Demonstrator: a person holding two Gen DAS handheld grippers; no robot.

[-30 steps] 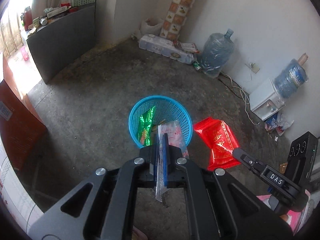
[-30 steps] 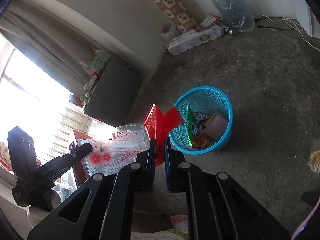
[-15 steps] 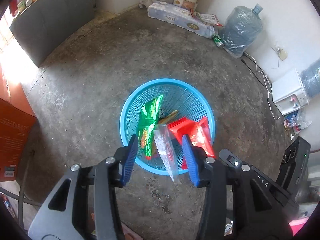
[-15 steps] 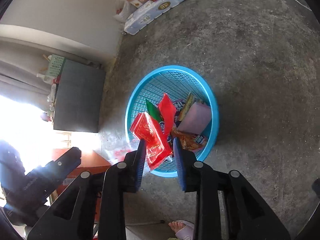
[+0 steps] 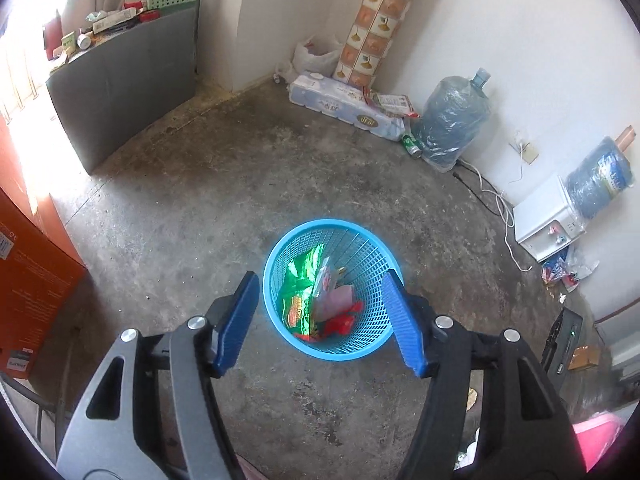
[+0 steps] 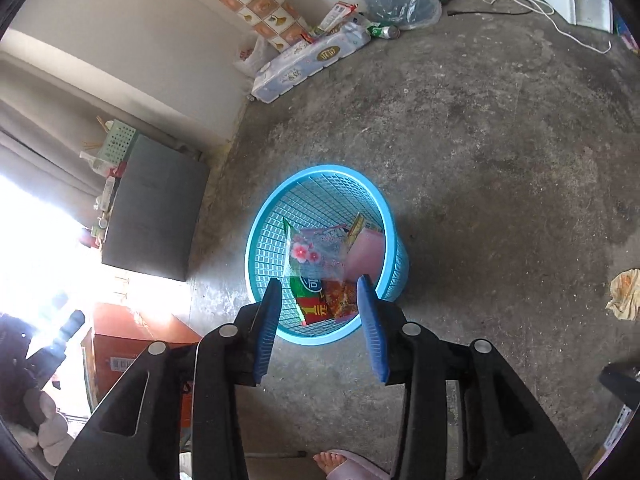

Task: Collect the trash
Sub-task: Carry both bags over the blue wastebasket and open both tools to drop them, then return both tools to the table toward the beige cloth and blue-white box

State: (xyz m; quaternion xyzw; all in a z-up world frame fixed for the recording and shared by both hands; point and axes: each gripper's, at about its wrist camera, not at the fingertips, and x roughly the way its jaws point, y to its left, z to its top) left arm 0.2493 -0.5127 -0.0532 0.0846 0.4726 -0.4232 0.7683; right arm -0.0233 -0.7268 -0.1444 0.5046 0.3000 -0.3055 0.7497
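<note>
Left gripper (image 5: pixel 320 316) and right gripper (image 6: pixel 322 322): jaws just opened, nothing between | wrappers lay in blue basket (image 5: pixel 276 248) | crumpled wrapper (image 6: pixel 624 294) remained on floor

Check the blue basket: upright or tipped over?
Upright. The blue basket stands on its base on the concrete floor, rim facing up, with wrappers lying inside.
</note>
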